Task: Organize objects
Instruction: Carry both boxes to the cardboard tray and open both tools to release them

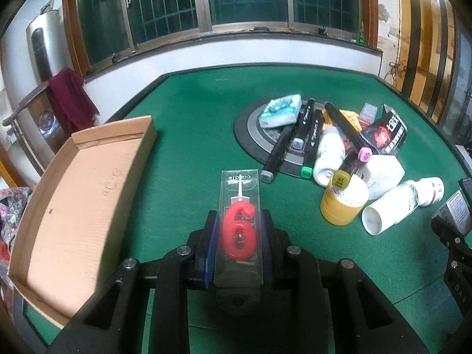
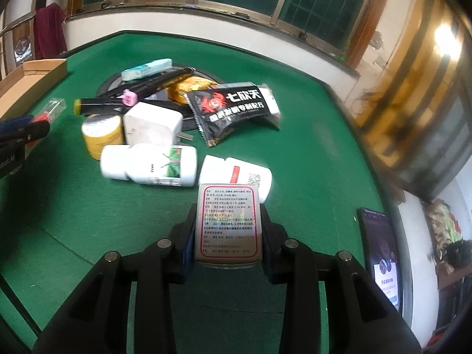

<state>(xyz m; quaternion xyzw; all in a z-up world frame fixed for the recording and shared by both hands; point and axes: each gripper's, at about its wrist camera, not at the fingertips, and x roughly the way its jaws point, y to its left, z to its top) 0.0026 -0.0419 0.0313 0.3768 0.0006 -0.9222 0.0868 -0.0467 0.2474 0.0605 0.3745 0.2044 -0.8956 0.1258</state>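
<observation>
The green tabletop [image 1: 188, 135] carries an open cardboard box [image 1: 79, 194] at nine o'clock and a heap of markers and bottles [image 1: 333, 153] at two. The left gripper [image 1: 238, 244] has its jaws clamped on a clear-cased red "6" candle [image 1: 239, 233]; the right gripper [image 2: 227, 230] pinches a small printed box [image 2: 227, 221].

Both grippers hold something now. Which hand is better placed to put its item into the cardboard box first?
Probably left. The left gripper grips the candle pack, and the cardboard box lies open beside it. The right gripper holds a small printed box farther away.

Dim, fisheye-warped frames (right edge blurred)
</observation>
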